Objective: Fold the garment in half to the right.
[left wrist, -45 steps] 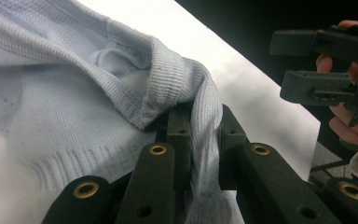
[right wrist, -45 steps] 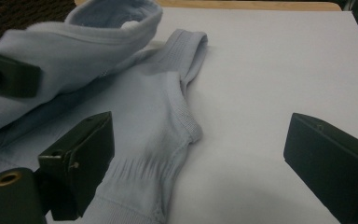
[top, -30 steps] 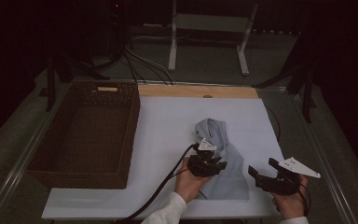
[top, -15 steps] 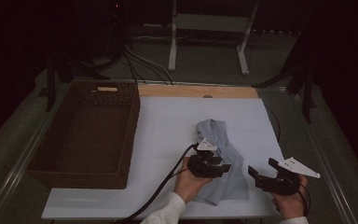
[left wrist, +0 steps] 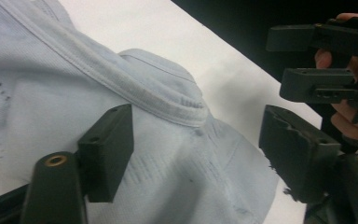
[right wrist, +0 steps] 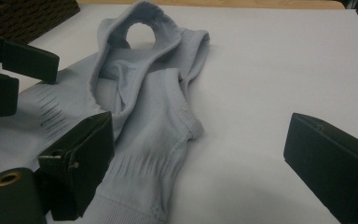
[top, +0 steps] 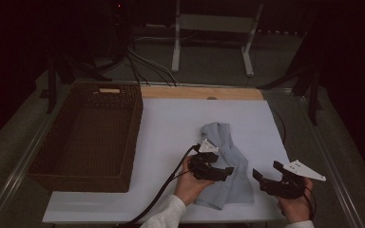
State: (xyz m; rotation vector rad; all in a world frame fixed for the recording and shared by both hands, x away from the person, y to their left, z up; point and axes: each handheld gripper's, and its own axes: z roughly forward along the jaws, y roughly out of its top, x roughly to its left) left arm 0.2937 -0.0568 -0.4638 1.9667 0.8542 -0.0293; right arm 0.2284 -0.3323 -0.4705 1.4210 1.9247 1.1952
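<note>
A pale blue knitted garment, ribbed like a sock, lies crumpled on the white mat. My left gripper hovers over its near part, pointing right. Its jaws have just been opening and now stand apart above the fabric, with the pads off it. In the left gripper view a thick hem runs between the jaws of the left gripper. My right gripper sits at the mat's near right, open, facing the garment. The right gripper has bare mat between its jaws.
A dark woven basket stands at the mat's left side. A wooden strip borders the far edge. Black cable trails from the left gripper toward the near edge. Bare mat stretches beyond the garment.
The left gripper's jaws have spread apart over the garment. Both hands have stayed where they were.
</note>
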